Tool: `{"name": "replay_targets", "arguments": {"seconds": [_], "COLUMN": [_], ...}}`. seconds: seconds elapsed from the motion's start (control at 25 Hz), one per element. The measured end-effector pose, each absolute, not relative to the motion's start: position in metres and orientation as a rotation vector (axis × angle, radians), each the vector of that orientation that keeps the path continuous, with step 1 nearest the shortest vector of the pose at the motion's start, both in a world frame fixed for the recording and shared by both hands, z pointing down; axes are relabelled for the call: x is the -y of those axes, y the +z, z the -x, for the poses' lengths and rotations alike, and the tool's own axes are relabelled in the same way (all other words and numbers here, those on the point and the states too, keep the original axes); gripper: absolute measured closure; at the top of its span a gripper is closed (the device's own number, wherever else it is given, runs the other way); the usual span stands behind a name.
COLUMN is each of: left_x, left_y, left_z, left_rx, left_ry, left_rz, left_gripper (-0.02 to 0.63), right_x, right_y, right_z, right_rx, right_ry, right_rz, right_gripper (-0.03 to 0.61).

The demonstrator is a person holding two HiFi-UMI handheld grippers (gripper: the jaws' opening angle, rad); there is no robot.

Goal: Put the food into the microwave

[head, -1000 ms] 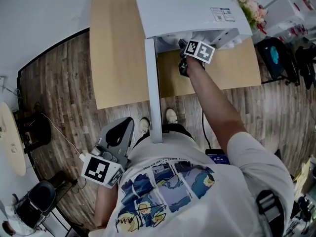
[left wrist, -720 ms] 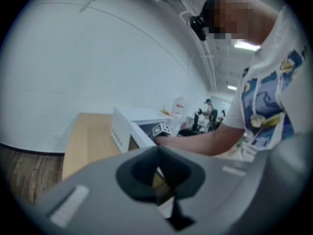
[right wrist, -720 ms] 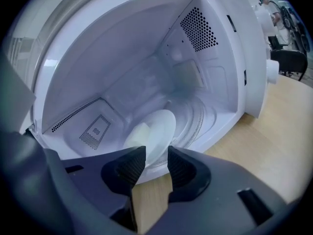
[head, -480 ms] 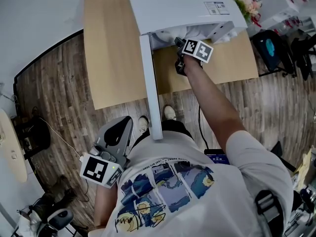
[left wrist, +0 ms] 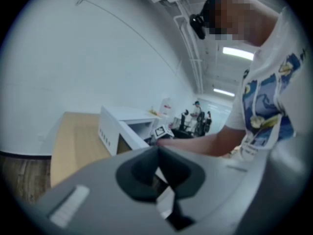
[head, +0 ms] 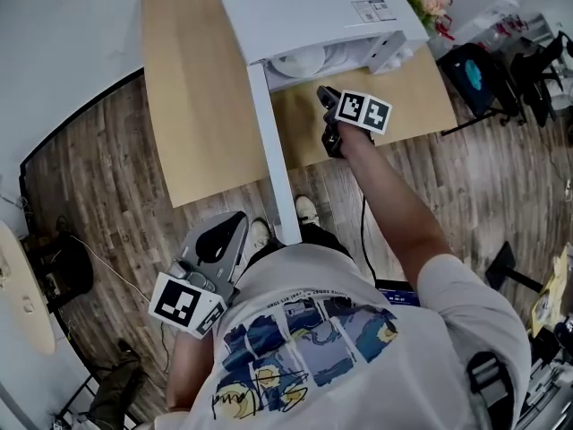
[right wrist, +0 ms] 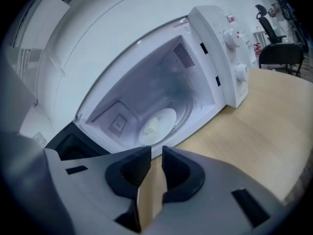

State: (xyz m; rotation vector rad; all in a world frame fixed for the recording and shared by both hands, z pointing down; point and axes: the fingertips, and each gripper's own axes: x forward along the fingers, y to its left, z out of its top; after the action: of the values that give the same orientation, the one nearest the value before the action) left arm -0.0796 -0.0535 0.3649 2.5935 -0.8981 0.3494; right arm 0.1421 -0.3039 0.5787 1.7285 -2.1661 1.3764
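Food (right wrist: pixel 152 126) lies on plate (right wrist: pixel 171 114) inside microwave (right wrist: pixel 220 48), so w/ R gripper (right wrist: pixel 156 156) empty, jaws narrow & closing, and L gripper (left wrist: pixel 157 151) jaws together, keep clear of cavity, then push door (head: pixel 273 150) closed gently.

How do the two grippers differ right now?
The left gripper hangs low by the person's waist; the right gripper reaches out over the table before the open microwave. The left gripper's jaws are together; the right gripper's are closing, a narrow gap left. Both hold nothing.
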Motion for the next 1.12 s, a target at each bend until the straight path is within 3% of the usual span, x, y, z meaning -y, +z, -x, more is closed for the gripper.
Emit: {"name": "replay_targets", "arguments": {"seconds": [0.28, 1.12], "left_x": [0.048, 0.009], "left_y": [0.36, 0.368], "left_z": [0.08, 0.134], "left_rx": [0.755, 0.473], "left_ry": [0.313, 0.308], "left_rz": [-2.67, -2.761], "left_gripper": [0.606, 0.606], "right_x": [0.223, 0.046], "right_y": [0.542, 0.413], "right_z": [-0.117, -0.034], "right_rx": [2.26, 2.504], "right_ry": [1.307, 0.84], "right_rz": [-1.589, -1.472], "right_gripper": [0.565, 0.572]}}
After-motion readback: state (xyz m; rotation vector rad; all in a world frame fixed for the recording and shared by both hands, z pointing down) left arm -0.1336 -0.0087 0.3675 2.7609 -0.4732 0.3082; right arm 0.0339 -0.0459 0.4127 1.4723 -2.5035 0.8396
